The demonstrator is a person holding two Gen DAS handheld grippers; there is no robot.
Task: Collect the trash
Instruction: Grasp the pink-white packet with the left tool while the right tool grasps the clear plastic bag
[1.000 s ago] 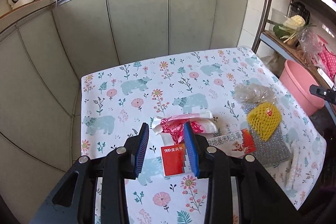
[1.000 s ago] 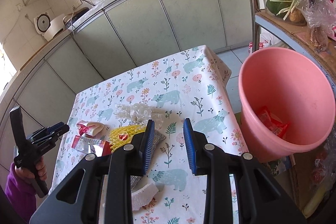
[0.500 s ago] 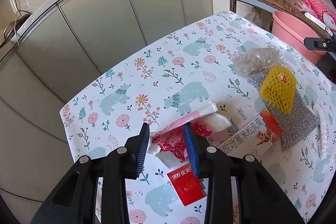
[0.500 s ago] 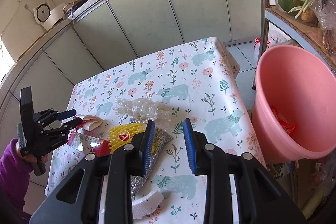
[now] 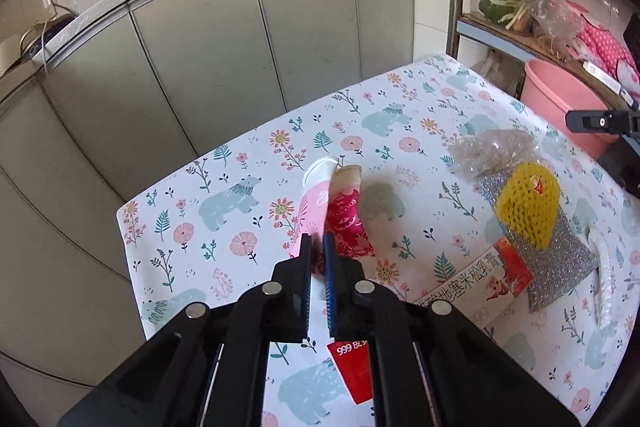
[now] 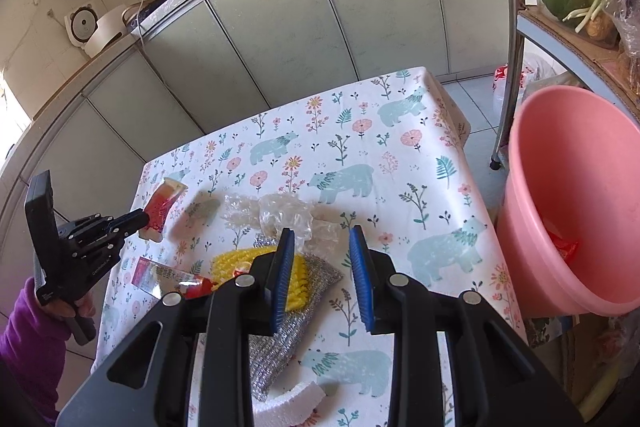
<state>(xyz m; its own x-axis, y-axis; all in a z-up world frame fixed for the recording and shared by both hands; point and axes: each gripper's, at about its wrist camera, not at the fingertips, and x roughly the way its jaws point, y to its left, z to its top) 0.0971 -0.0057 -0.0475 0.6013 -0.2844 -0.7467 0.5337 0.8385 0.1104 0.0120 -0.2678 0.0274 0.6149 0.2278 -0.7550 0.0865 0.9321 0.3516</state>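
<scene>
Pinching a red-and-white wrapper (image 5: 345,215), the left tool (image 5: 317,259) angled downward over the near-left part of the bench (image 5: 400,115), its jaws closing almost to nothing with the wrapper's lower edge caught between the pads. From the right wrist view the wrapper hung off the tool's tip, lifted clear of the floral cloth with its shadow on the cloth just beside it. A hand in a purple sleeve (image 6: 28,343) gripped the tool's handle at the bench's left edge.

The right tool (image 6: 322,251) pointed down over the middle of the bench, jaws partly apart and holding nothing; below them lay a yellow foam net (image 6: 244,259) on a silver scouring pad (image 6: 316,275), with a crumpled clear plastic bag (image 6: 280,215) just beyond.

More trash lay on the bench: a flattened ointment box (image 5: 476,279) with a red end touching the pad, a small red packet (image 5: 354,367) under the left tool, and a white foam piece (image 6: 288,403) at the near edge. A pink bucket (image 6: 576,195) stood beside the bench's right side, well apart from the held wrapper, with a red wrapper scrap (image 6: 564,251) inside. The foam net, pad and plastic bag sat between the held wrapper and the bucket.
</scene>
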